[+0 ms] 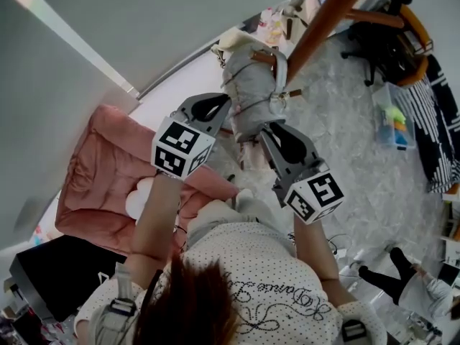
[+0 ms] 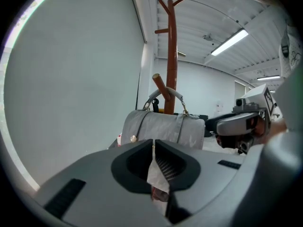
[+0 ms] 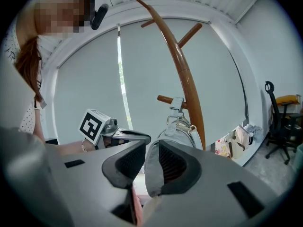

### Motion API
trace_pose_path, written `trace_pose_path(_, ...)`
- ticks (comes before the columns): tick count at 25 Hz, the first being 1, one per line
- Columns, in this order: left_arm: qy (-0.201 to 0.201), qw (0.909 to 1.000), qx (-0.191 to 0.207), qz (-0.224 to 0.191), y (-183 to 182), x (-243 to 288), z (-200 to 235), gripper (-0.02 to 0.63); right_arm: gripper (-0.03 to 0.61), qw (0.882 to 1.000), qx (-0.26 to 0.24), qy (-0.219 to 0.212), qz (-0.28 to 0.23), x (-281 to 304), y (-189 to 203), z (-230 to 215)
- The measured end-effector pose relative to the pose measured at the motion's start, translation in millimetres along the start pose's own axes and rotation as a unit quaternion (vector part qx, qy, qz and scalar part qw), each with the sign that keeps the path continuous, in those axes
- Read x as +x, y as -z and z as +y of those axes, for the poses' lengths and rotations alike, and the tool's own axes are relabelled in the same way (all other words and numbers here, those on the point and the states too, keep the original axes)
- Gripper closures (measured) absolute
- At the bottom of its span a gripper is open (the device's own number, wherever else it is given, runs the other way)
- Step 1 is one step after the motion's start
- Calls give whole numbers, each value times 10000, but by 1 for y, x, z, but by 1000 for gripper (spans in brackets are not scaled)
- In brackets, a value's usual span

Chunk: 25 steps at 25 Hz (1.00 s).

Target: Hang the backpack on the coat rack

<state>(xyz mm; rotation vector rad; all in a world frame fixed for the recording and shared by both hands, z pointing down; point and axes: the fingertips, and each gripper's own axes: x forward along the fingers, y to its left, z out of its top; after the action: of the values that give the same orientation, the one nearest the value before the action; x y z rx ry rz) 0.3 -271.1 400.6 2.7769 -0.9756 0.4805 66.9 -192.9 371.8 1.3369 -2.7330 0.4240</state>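
My left claw (image 2: 154,145) is pinched shut on a sliver of the backpack (image 1: 251,92), and my right claw (image 3: 150,150) is apart around its fabric. It hangs by its handle off a coat rack (image 1: 327,16) peg.

An office, by swivel chair (image 3: 278,123) and strip lights (image 2: 230,42).
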Motion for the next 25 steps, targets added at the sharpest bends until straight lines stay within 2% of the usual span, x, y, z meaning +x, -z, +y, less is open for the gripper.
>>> trace_pose_path(5,-161,9999,-9,-44,-2,-10,-4,594,486,9999,-84,-21,-89,-9,-6,1)
trace_pose_path(13,-452,9989,71,-109,-18,-30,-34,594,494,9995,-217,-70,-226,-46,-21,-6)
trace_pose_path(25,-1148,9926,64,-379,-31,-68,-69,594,505,9969,-468,-265,-576,-81,-43,-16)
